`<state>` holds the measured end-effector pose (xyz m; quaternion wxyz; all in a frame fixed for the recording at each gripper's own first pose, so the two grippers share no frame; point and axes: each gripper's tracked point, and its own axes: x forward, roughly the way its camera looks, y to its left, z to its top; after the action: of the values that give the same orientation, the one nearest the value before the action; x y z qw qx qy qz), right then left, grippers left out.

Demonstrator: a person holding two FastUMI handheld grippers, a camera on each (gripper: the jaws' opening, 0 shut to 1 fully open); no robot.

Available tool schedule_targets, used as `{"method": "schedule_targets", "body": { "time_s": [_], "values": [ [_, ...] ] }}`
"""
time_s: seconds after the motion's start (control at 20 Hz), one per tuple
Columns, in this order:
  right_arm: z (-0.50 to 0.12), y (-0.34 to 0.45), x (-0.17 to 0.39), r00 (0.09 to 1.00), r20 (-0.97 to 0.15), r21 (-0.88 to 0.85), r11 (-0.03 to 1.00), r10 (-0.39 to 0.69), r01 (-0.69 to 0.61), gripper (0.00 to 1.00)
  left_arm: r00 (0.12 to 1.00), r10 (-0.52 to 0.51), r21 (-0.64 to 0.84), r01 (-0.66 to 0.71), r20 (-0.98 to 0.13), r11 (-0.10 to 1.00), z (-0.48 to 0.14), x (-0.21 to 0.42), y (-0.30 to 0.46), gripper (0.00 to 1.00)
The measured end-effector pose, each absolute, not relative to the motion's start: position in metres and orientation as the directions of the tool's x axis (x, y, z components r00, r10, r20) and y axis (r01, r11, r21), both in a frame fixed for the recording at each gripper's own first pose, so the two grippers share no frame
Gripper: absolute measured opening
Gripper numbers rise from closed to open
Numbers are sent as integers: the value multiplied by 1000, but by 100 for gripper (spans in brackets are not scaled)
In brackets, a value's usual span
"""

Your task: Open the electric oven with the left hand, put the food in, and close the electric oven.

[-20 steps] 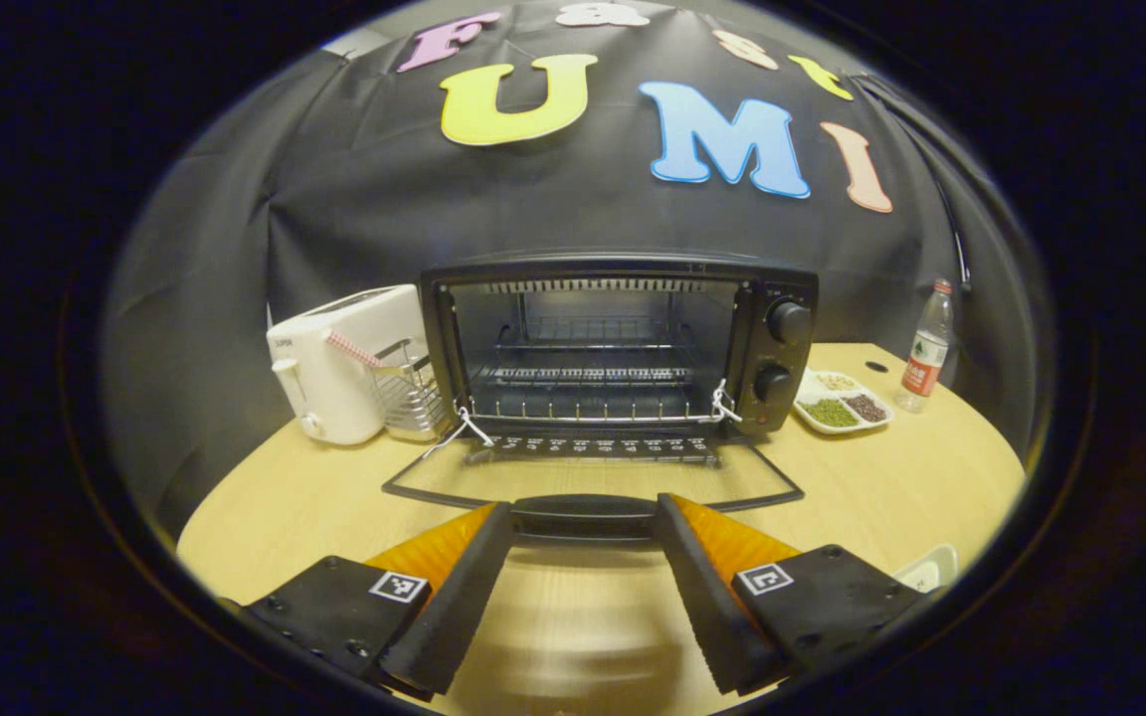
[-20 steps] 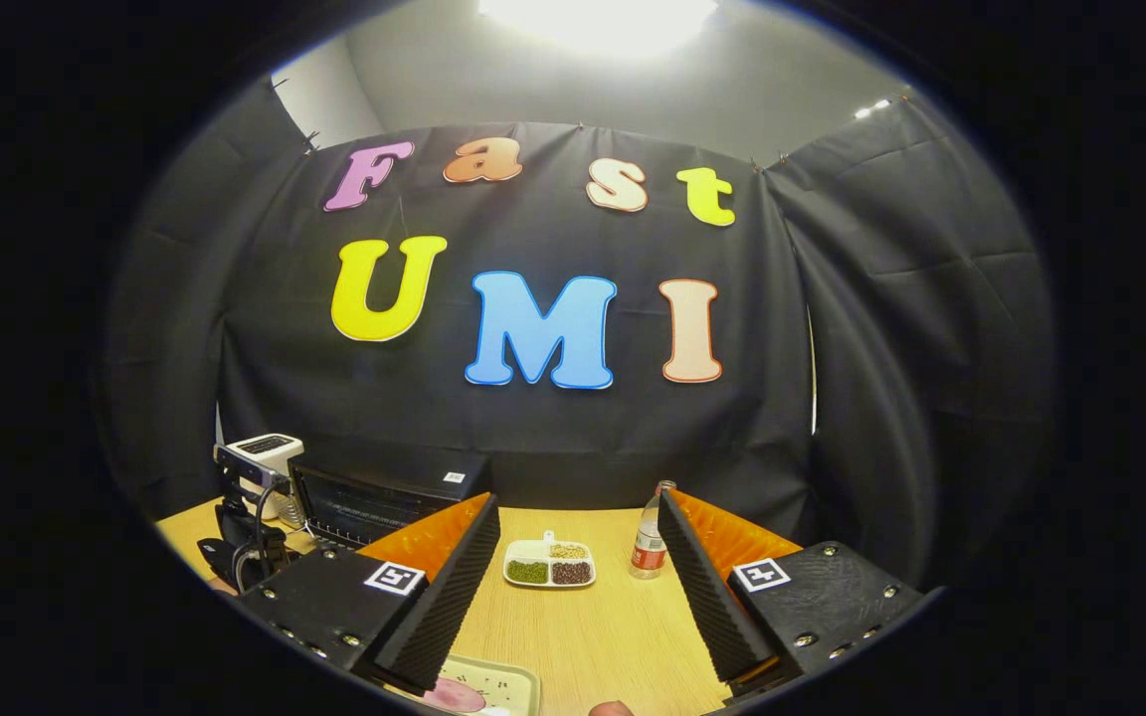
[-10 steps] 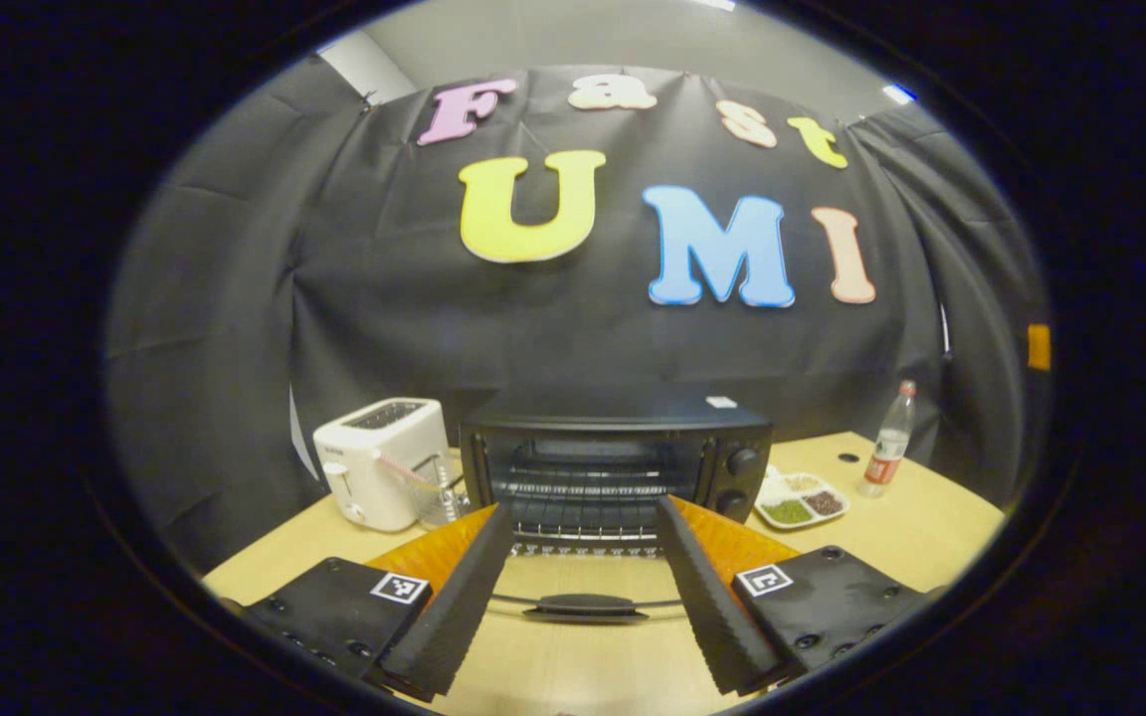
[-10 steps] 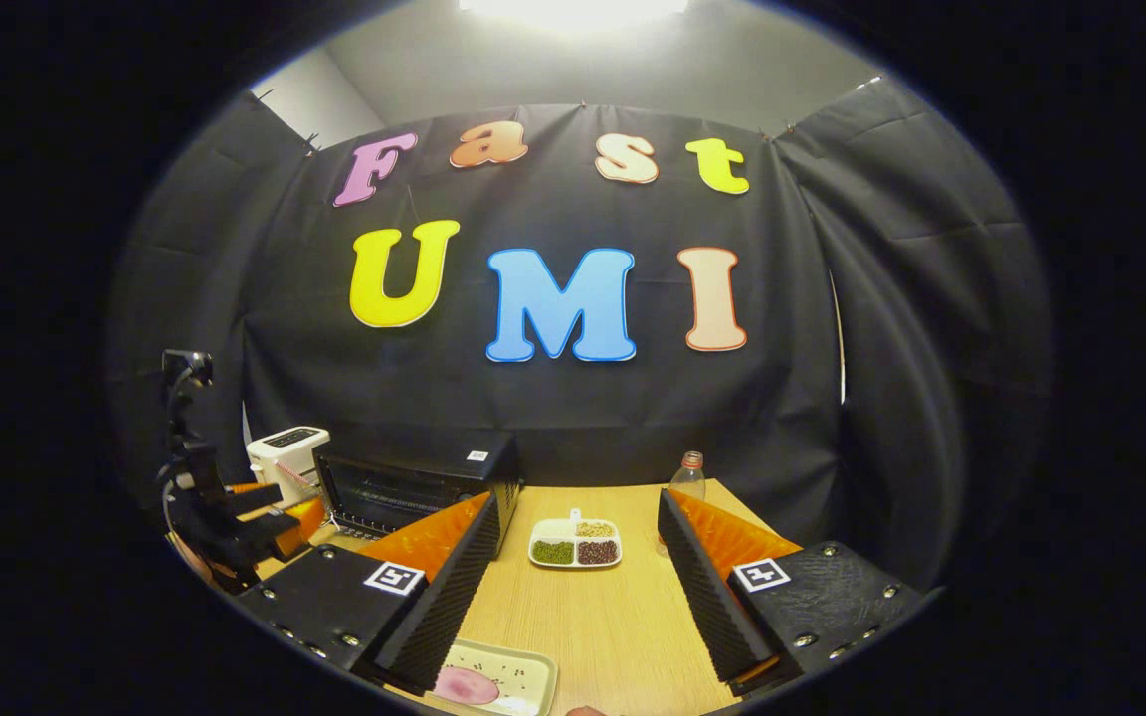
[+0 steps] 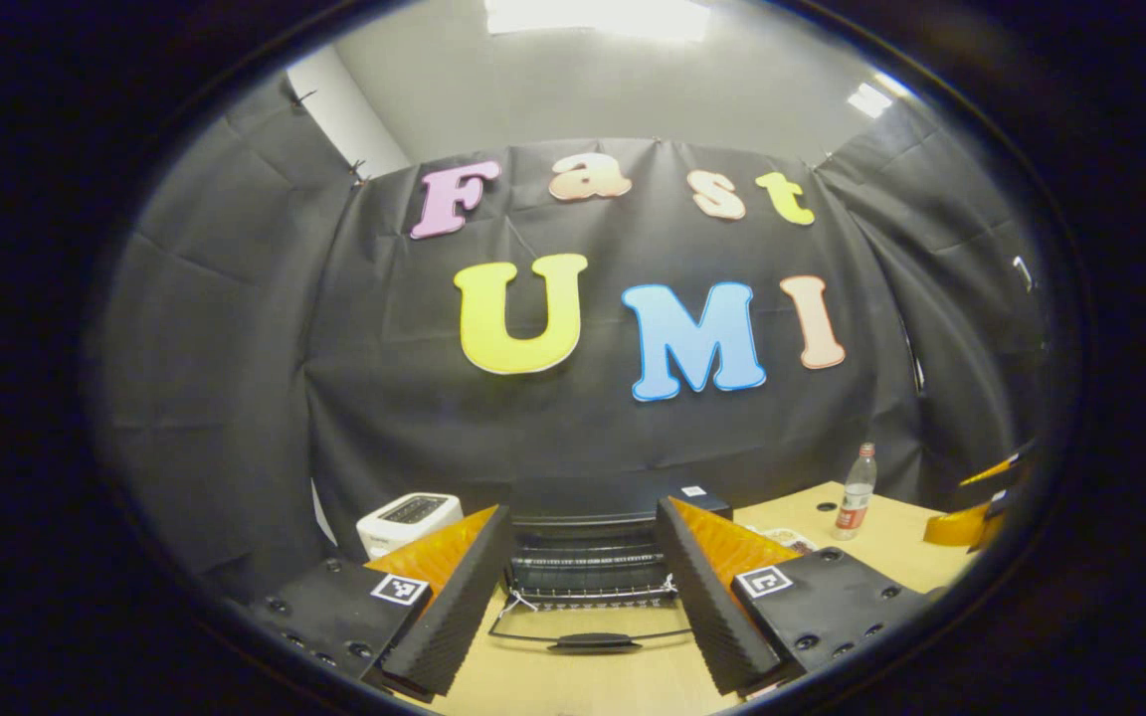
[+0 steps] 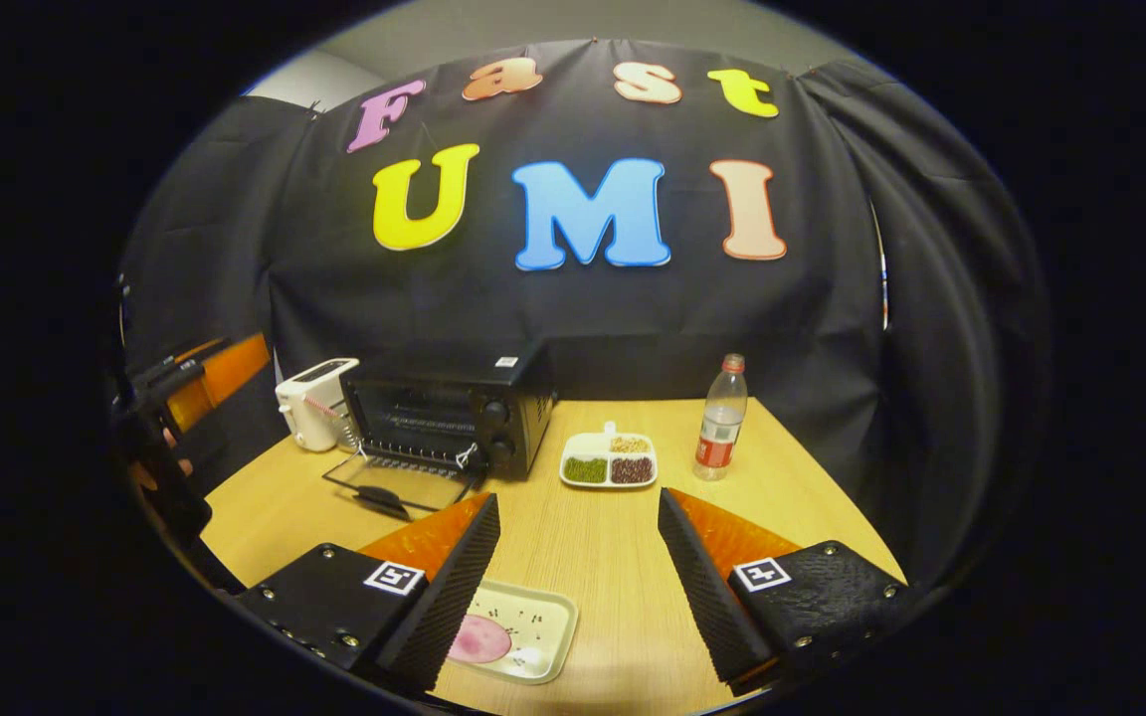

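The electric oven point(image 6: 444, 413) is standing toward the back of the bench point(image 6: 593, 527), just beside a white toaster point(image 6: 317, 403), and its glass door point(image 6: 399, 485) is lying folded down flat onto the bench with the handle point(image 6: 381, 498) at the front edge. That leaves the wire rack inside exposed, so the opening step looks finished and the cavity is ready for loading.

The left gripper point(image 5: 583, 587) is sitting well back from the oven with its fingers apart and nothing between them; in the left gripper view the dropped door and handle point(image 5: 594, 642) are framed in the gap, apparently because this hand is clearing the way for the other one. In the right gripper view it is showing at the left edge point(image 6: 197, 373), held up off the bench by a hand.

The right gripper point(image 6: 578, 582) is also spread wide and empty, hovering above the near edge of the bench. The food, a pink round slice point(image 6: 478, 638), is lying on a small pale tray point(image 6: 545, 626) just below its left finger, well apart from the oven. The gripper is likely tilting down toward it to line up a pick.

A sectioned dish of beans point(image 6: 609, 462) and a water bottle point(image 6: 720, 418) are standing to the right of the oven, out of the loading path.
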<state>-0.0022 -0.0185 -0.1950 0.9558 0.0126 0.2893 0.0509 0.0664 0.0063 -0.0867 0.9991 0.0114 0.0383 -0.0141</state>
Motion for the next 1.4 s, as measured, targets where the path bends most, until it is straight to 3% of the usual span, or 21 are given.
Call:
{"method": "schedule_targets", "body": {
  "time_s": [0.1,0.6,0.7,0.75,0.8,0.85,1.0,1.15,1.2,1.25,1.3,1.35,1.4],
  "values": [
    [-215,-13,-10,781,-610,83,991,135,-107,98,998,-15,30,17,-61,999,-75,61,9,100],
    [-311,-6,-39,513,-837,162,981,194,-107,94,999,27,43,-25,-41,999,-63,41,21,100],
    [-324,-4,-42,461,-864,179,980,201,-90,94,998,39,47,-37,-47,998,-64,41,26,100],
    [-332,-1,-44,434,-877,189,978,207,-86,81,998,48,51,-46,-49,998,-65,40,30,100],
    [-339,0,-44,405,-890,195,977,212,-83,81,997,55,54,-53,-49,997,-65,39,33,100],
    [-346,0,-50,371,-902,203,976,219,-82,87,997,62,56,-60,-50,997,-65,38,35,100],
    [-362,1,-61,269,-934,229,972,237,-62,88,995,78,54,-75,-56,996,-66,38,42,100],
    [-372,3,-71,187,-947,256,965,261,-50,87,994,92,60,-88,-59,994,-67,35,48,100],
    [-376,4,-73,163,-950,264,963,268,-46,81,994,95,66,-92,-58,994,-67,34,49,100],
    [-377,2,-70,162,-949,265,963,269,-48,87,993,100,72,-95,-59,993,-69,33,51,100],
    [-378,1,-66,157,-949,268,962,272,-41,86,993,105,75,-100,-59,992,-68,31,53,100],
    [-376,1,-68,137,-949,281,959,282,-29,77,992,108,74,-103,-58,992,-67,31,55,100],
    [-378,1,-67,118,-950,288,957,288,-20,78,992,110,69,-106,-60,992,-67,32,55,100]
  ]
}}
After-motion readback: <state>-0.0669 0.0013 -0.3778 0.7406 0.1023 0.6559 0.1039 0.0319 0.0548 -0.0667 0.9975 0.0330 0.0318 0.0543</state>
